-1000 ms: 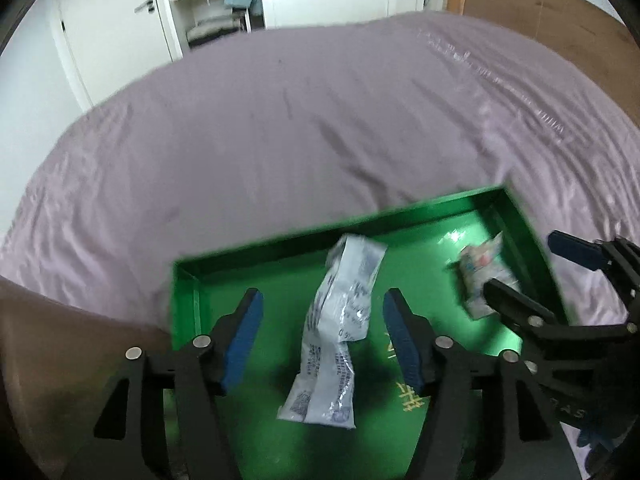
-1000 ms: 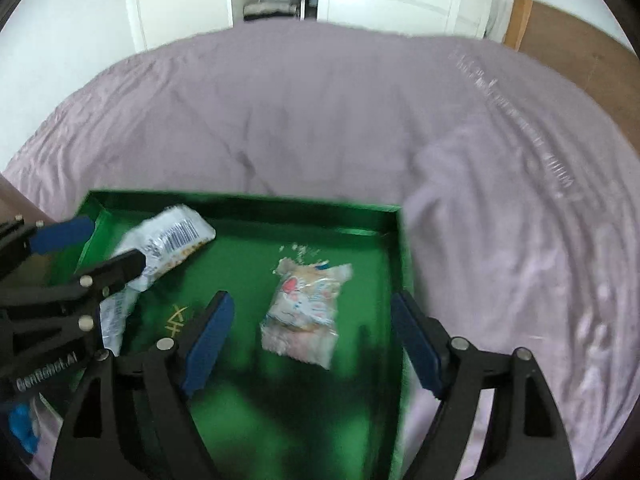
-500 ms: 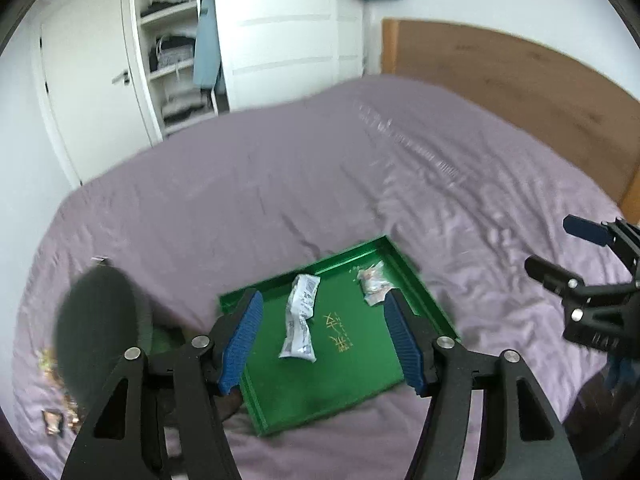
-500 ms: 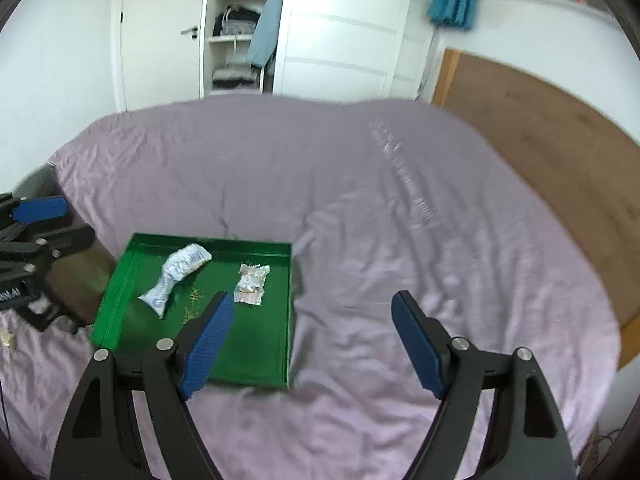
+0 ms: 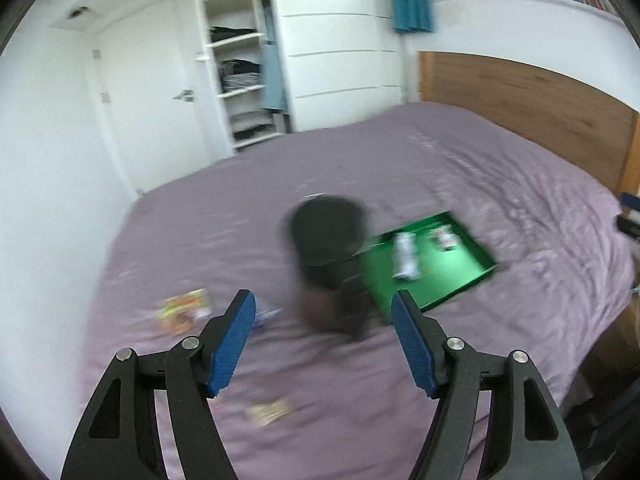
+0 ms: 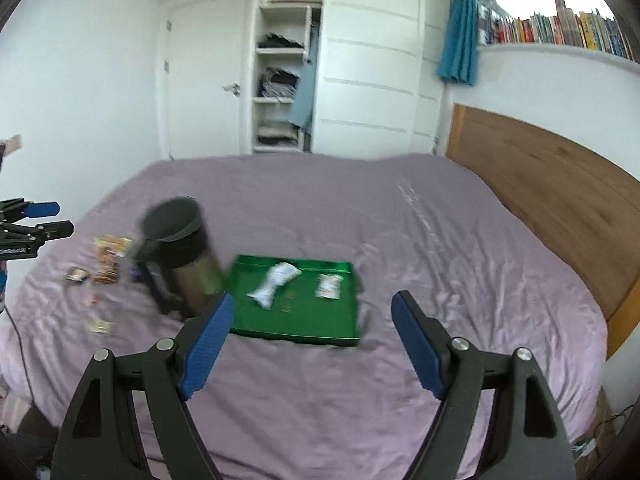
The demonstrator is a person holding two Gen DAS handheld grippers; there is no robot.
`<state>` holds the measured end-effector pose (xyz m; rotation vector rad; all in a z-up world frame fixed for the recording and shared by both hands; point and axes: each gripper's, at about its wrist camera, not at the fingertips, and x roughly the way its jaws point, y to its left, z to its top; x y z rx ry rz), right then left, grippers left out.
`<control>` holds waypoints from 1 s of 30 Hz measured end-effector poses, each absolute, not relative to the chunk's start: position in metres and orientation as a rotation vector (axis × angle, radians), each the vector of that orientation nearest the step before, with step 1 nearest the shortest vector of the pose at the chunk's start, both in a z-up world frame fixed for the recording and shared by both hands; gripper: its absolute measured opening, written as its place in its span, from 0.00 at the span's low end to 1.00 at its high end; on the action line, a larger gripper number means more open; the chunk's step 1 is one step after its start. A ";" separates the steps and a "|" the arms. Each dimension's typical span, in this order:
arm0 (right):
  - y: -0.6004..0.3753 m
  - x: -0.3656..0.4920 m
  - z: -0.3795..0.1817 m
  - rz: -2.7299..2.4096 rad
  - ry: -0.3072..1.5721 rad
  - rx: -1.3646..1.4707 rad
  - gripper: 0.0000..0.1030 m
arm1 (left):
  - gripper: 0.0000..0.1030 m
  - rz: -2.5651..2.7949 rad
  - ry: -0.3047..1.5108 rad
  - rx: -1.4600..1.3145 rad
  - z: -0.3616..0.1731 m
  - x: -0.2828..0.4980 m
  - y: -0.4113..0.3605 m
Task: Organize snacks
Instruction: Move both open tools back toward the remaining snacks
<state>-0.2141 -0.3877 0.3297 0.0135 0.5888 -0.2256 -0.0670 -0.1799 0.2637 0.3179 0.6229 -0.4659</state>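
Both grippers are being pulled back and up from the green tray [image 6: 296, 330], where two snack packets [image 6: 273, 283] are lying. Left gripper [image 5: 323, 344] is being opened, right gripper [image 6: 312, 344] is spread; nothing is being held. Loose snacks [image 6: 107, 264] beside the dark bin [image 6: 182, 256] are probably being targeted next.

I counted one green tray [image 6: 248, 328] on the bed [image 6: 460, 248]. Two packets lay inside the tray: one long white one [image 6: 273, 284] and one small pale one [image 6: 329, 286]. One dark bin [image 6: 182, 256] stood just left of the tray. Left of the bin I made out about four loose snack packets: one bright orange-yellow one [image 6: 108, 262], one small dark one [image 6: 76, 274], one pale one [image 6: 100, 326] and a tiny one, too blurred to be sure of. Two grippers were mine, left [image 5: 323, 340] and right [image 6: 312, 340].
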 end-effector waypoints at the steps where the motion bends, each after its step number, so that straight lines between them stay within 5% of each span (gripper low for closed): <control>1: -0.375 -0.218 0.333 -0.214 0.573 0.012 0.96 | 0.63 -0.436 0.619 0.312 0.266 -0.070 -0.156; 14: -0.220 -0.202 0.343 0.039 0.425 -0.122 1.00 | 0.63 -0.178 0.661 0.127 0.223 -0.095 0.063; 30: -0.103 -0.104 0.179 0.455 0.706 -0.294 1.00 | 0.63 -0.250 0.914 0.105 0.083 -0.033 0.057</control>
